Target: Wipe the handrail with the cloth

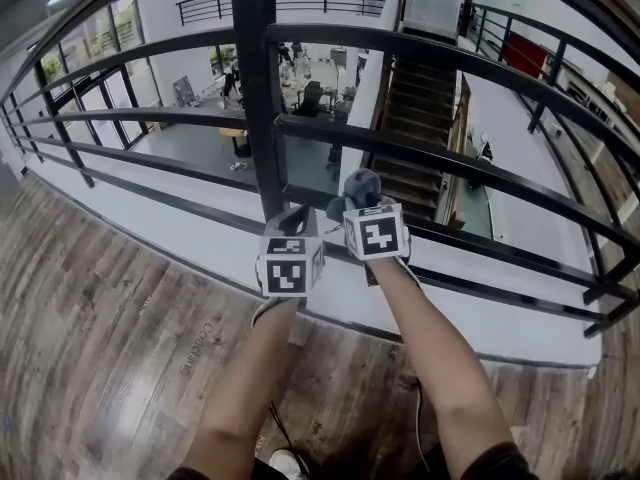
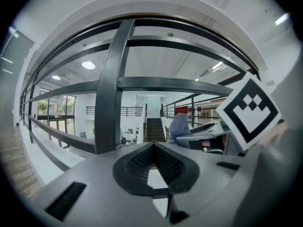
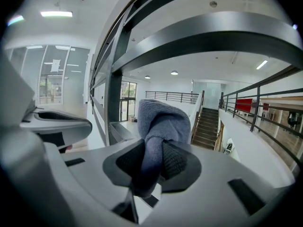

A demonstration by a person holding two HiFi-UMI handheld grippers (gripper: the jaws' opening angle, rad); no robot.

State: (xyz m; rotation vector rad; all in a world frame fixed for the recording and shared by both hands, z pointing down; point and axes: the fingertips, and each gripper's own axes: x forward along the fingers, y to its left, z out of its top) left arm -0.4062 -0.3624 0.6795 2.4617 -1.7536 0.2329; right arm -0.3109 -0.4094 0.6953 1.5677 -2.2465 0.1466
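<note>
A black metal railing with a thick upright post [image 1: 255,88] and several horizontal bars [image 1: 450,163] stands straight ahead. My right gripper [image 1: 362,206] is shut on a bunched blue-grey cloth [image 1: 360,186], held just right of the post, between two lower bars. In the right gripper view the cloth [image 3: 158,122] bulges out from between the pads of that gripper [image 3: 154,160], apart from the bar [image 3: 203,37] above. My left gripper [image 1: 296,216] is close beside it at the post, shut and holding nothing. In its own view the left gripper [image 2: 152,157] faces the post [image 2: 110,98], with the cloth [image 2: 179,126] to the right.
Wooden floor [image 1: 100,348] runs up to a white ledge [image 1: 150,218] under the railing. Beyond the bars is a drop to a lower level with a staircase [image 1: 415,118] and desks. More railing runs along the right side [image 1: 560,78]. The person's shoe [image 1: 285,463] shows below.
</note>
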